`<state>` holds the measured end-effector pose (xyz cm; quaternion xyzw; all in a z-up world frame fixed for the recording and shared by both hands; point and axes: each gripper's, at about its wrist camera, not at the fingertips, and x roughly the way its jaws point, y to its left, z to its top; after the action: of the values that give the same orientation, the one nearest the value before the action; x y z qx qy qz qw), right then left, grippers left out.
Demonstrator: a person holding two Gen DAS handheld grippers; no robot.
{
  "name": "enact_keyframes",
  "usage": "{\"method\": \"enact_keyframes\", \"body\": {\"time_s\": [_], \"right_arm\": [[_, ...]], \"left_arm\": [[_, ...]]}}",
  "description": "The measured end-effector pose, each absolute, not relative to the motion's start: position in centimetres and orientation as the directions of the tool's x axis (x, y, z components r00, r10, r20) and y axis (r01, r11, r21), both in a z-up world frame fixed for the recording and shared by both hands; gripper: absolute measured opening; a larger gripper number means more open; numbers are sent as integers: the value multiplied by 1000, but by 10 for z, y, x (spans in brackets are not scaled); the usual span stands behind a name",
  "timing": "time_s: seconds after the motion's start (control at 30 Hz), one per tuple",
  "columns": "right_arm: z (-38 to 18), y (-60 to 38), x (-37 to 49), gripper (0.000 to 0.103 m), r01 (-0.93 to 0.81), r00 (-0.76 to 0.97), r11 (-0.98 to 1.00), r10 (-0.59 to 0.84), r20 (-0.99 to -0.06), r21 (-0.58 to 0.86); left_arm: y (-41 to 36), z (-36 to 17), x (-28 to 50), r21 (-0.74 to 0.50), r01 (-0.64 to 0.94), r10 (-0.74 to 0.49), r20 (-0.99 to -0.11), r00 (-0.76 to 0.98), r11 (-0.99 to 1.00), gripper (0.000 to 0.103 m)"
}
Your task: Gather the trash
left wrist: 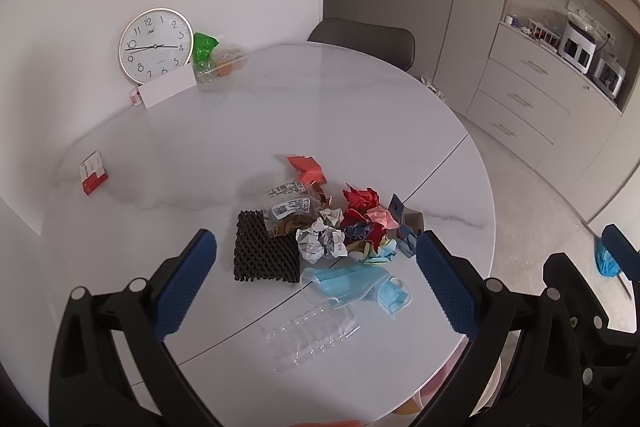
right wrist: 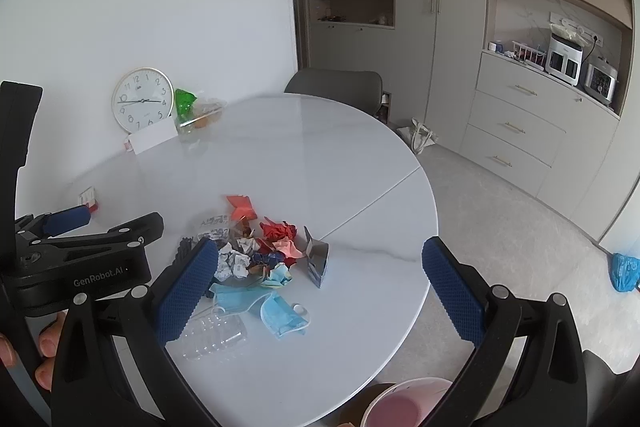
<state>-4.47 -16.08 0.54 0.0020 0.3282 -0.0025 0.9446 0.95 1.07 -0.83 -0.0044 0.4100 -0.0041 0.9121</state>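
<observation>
A pile of trash lies on the round white table [left wrist: 360,99]: a black foam mesh [left wrist: 266,253], crumpled white paper [left wrist: 320,245], a snack wrapper [left wrist: 290,207], red paper balls [left wrist: 360,199], an orange scrap [left wrist: 308,167], blue face masks [left wrist: 344,283] and a crushed clear bottle [left wrist: 312,331]. My left gripper [left wrist: 316,287] hovers open above the near side of the pile, nothing between its fingers. My right gripper [right wrist: 320,291] also stands open, over the masks [right wrist: 280,311] and the table's near edge. The left gripper [right wrist: 108,223] shows at the left of the right wrist view.
A wall clock [left wrist: 156,45], a white card [left wrist: 168,89] and a green bag [left wrist: 205,47] stand at the table's far side; a red box [left wrist: 94,173] lies at left. A pink bin [right wrist: 408,403] sits below the near edge. A grey chair [right wrist: 334,87] stands behind the table.
</observation>
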Motion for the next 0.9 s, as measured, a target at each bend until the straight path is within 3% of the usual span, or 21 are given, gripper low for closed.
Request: {"method": "enact_keyframes", "body": {"time_s": [0.9], "right_arm": [[5, -156, -41, 101, 5, 779, 1000, -2, -627, 2]], "left_arm": [[10, -10, 10, -5, 4, -7, -753, 658, 1000, 95]]}}
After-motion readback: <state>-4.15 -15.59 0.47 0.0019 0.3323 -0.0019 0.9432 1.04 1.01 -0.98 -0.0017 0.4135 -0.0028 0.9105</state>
